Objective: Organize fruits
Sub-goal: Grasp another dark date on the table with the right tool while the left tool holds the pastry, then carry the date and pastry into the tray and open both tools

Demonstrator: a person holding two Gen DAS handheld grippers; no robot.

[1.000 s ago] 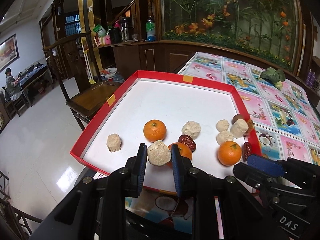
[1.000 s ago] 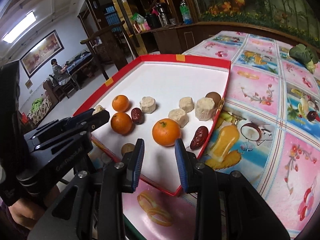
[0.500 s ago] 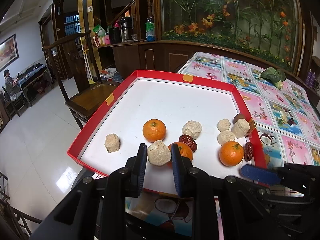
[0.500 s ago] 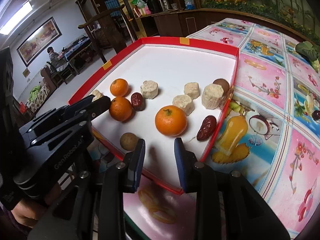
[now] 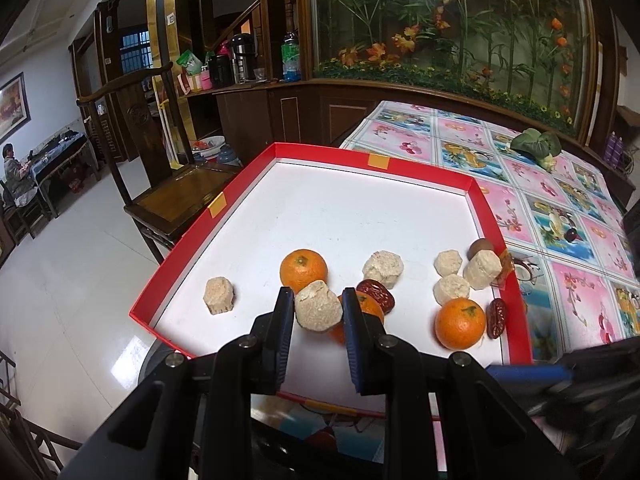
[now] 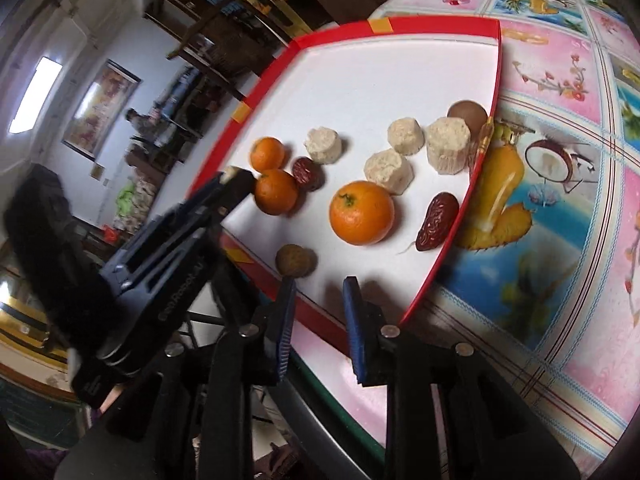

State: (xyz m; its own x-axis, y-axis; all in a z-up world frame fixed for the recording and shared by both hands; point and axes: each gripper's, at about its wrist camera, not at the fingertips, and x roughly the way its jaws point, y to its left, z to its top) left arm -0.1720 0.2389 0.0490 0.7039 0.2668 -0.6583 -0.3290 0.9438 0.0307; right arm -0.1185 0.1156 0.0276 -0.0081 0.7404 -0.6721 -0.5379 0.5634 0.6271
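Now left gripper (image 5: 316,308) clamps upright beige cake (image 5: 318,311), right gripper (image 6: 319,292) empty, parted.

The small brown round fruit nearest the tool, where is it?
In the right wrist view, the small brown round fruit lies in the red-rimmed white tray, near its front edge, left of the big orange.

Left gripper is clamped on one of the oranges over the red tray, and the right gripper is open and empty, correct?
Not quite. The left gripper is clamped on a beige cake piece, not an orange, as the left wrist view shows. It is over the red tray, and the right gripper is open and empty.
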